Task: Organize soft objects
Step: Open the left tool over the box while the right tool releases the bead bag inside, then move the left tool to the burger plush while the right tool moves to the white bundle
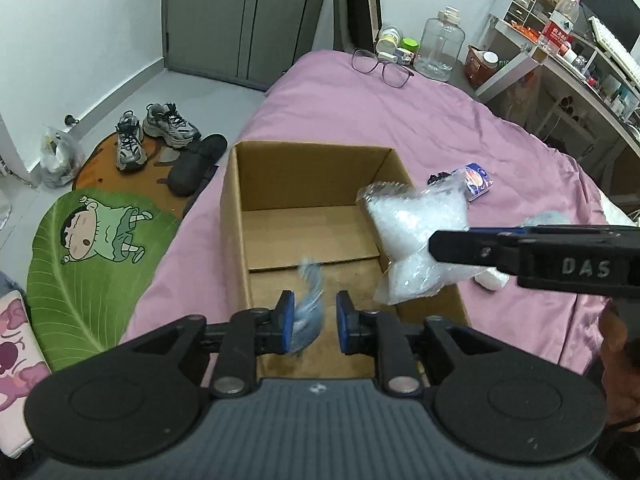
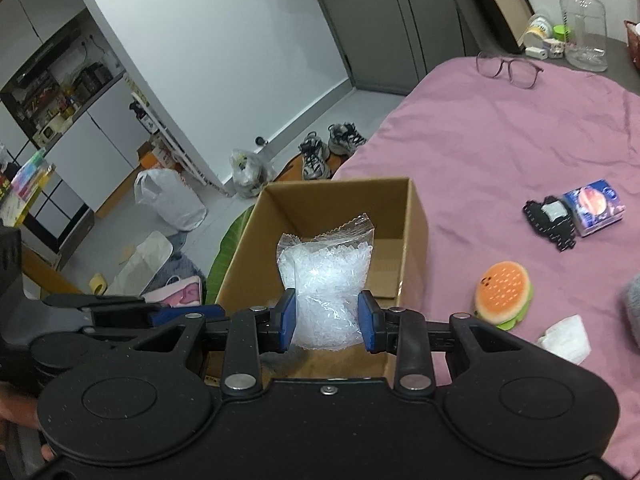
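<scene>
An open cardboard box (image 1: pixel 240 200) sits on the purple bed sheet, its inside bare. My left gripper (image 1: pixel 314 322) hangs over the box's near end. A small blurred blue-grey soft thing (image 1: pixel 308 304) lies against its left pad, with a gap to the right pad, so the gripper is open. My right gripper (image 2: pixel 328 316) is shut on a clear bag of white filling (image 2: pixel 324 280) and holds it above the box (image 2: pixel 416 220). The left wrist view shows that bag (image 1: pixel 404 232) over the box's right wall.
On the sheet right of the box lie a burger plush (image 2: pixel 504 294), a white wad (image 2: pixel 568 338), a blue tissue pack (image 2: pixel 596 212) and a flat black item (image 2: pixel 552 220). Glasses (image 2: pixel 508 68) rest at the far end. Shoes (image 1: pixel 132 144) and mats cover the floor on the left.
</scene>
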### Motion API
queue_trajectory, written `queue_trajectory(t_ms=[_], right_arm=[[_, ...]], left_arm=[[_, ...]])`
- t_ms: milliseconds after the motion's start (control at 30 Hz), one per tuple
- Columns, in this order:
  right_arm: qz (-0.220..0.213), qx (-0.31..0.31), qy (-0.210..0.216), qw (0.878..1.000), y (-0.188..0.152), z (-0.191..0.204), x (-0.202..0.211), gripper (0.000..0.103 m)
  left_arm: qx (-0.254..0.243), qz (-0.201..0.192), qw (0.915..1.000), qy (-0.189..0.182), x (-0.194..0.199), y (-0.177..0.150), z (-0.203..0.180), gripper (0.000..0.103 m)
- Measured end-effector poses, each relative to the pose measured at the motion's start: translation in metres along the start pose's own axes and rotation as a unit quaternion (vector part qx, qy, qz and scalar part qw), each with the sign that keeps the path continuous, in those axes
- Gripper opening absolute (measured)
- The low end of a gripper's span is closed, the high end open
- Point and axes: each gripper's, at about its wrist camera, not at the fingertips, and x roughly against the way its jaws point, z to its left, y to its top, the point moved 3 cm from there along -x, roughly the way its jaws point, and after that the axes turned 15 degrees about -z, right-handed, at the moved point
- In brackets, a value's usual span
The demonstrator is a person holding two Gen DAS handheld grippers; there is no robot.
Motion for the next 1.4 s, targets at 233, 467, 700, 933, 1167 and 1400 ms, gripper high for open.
queue_trajectory(t_ms=[233,467,700,933,1167,1400], right_arm=[[0.019,-0.006,0.009,1.0,-0.011,0.005,0.001,0.065],[-0.001,0.021,0.002,1.0,-0.01,0.004,0.025,0.077],[-0.007,0.027,-0.016,0.999,-0.003,-0.008,0.051,0.09],[-0.014,0.022,-0.021,0.999,-0.006,-0.017,0.066,0.092],[-0.039,0.029,-0.028,0.998,-0.003,-0.027,0.088,0.092],[-0.048,0.031,-0.04,0.998,-0.003,-0.04,0.104,0.092]], left_arm=[[0.014,-0.026,0.9994,0.016,0.016,0.007,0.008,0.042],[0.054,-0.045,0.997,0.033,0.03,0.009,0.01,0.064],[0.076,-0.067,0.9934,0.054,0.044,0.001,0.001,0.085],[0.113,-0.024,0.9927,0.034,0.048,-0.008,-0.008,0.085],[0.07,-0.065,0.9944,0.047,0.067,-0.004,-0.03,0.086],[0.022,-0.061,0.9969,0.044,0.076,-0.001,-0.054,0.086]])
